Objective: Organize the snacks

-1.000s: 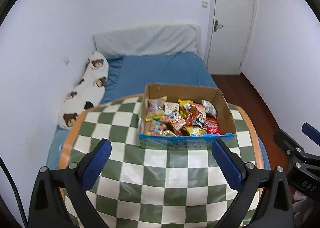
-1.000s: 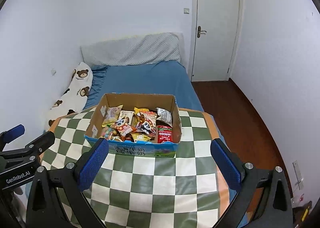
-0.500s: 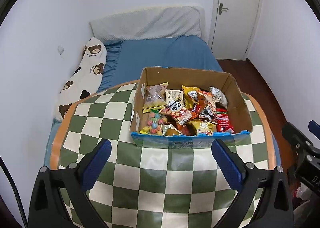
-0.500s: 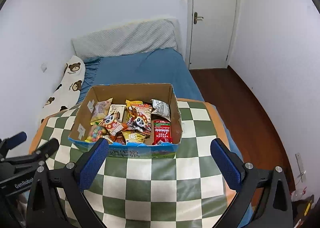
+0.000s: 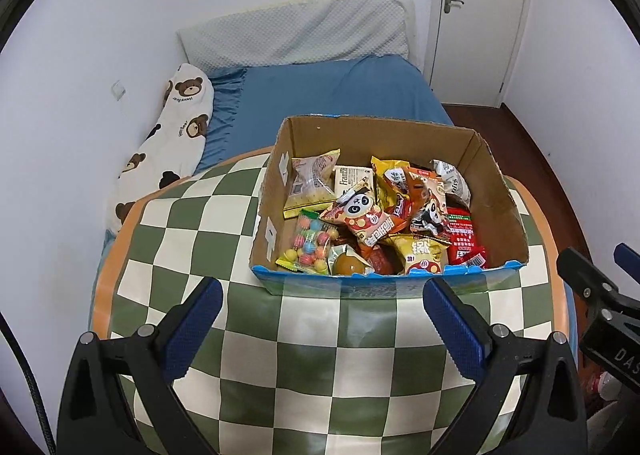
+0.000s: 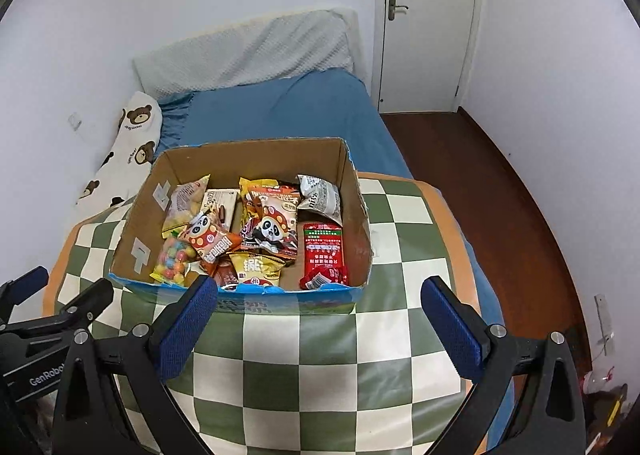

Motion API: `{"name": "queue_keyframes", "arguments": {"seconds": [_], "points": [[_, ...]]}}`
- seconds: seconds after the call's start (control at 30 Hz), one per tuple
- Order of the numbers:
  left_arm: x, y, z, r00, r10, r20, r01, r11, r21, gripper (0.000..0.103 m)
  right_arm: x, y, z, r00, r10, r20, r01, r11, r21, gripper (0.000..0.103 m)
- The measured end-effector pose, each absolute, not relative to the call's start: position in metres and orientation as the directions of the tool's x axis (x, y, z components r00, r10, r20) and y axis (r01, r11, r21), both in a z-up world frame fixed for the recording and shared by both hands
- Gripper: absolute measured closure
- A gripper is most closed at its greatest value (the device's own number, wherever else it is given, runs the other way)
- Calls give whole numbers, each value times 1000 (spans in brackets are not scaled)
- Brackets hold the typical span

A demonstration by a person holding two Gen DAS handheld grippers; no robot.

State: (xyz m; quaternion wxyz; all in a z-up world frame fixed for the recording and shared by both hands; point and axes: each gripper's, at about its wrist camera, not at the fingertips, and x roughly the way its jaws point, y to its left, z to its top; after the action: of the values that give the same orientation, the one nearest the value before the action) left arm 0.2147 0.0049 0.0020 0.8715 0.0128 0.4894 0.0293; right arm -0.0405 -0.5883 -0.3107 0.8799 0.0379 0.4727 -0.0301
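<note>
Snack packets (image 5: 376, 223) lie heaped in the open brown cardboard box (image 5: 496, 191) on the green-checked tabletop (image 5: 320, 355), apparently unsorted, while both tools (image 5: 320, 315) (image 6: 318, 313) hover spread wide and empty.

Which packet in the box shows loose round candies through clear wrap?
The clear candy bag in the cardboard box, at its near-left corner beside the panda packet. It alone is see-through, showing pastel balls; the other packets are opaque printed wrappers.

Mid-frame, snacks (image 5: 380, 223) fill a box (image 5: 502, 211) on the table (image 5: 312, 351), with the bed (image 5: 332, 91) behind it.
</note>
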Motion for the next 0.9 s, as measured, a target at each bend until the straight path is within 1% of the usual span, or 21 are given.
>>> {"name": "queue_keyframes", "arguments": {"seconds": [0.9], "points": [[210,5,19,544,54,-837,-39,998,39,0,-40,-586,-303,562,-15,-827,70,997,30,0]]}}
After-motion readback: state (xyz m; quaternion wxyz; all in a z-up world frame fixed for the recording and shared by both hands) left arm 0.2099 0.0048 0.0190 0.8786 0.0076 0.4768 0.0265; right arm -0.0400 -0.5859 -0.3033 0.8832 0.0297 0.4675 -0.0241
